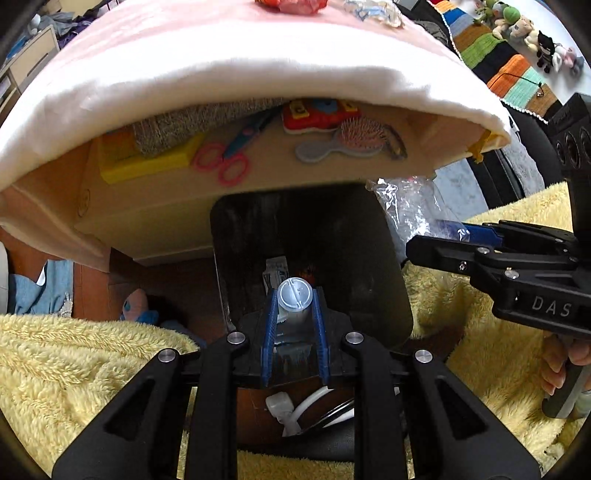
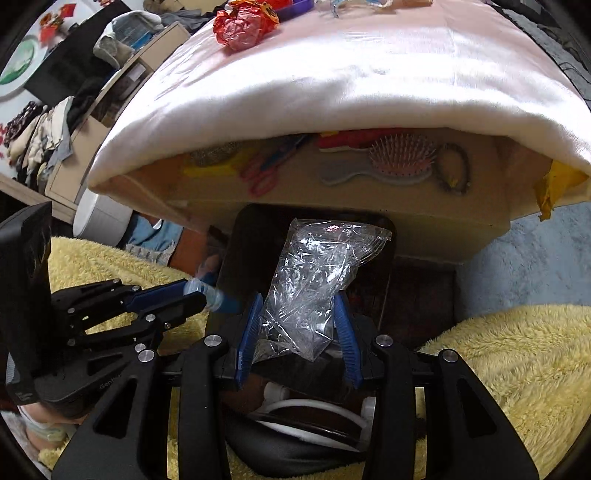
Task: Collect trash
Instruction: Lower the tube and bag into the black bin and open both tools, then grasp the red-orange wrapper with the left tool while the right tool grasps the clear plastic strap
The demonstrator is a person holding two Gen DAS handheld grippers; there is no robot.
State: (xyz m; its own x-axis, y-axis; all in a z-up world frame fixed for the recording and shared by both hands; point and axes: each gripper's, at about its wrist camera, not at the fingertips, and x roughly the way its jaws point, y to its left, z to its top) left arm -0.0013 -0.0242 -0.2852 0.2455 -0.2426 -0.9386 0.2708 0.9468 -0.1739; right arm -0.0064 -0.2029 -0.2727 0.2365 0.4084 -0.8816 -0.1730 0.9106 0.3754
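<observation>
My left gripper is shut on a small clear plastic bottle, held over the open black bin; it also shows in the right wrist view with the bottle. My right gripper is shut on a crumpled clear plastic bag, also above the bin; it appears in the left wrist view with the bag. Some trash lies at the bin's bottom. A red wrapper and clear wrappers lie on the pink tabletop.
A low table with a white-pink cloth stands behind the bin; its shelf holds a hairbrush, pink-handled scissors, a yellow box and a toy. Yellow fluffy blanket lies on both sides. White cables lie below.
</observation>
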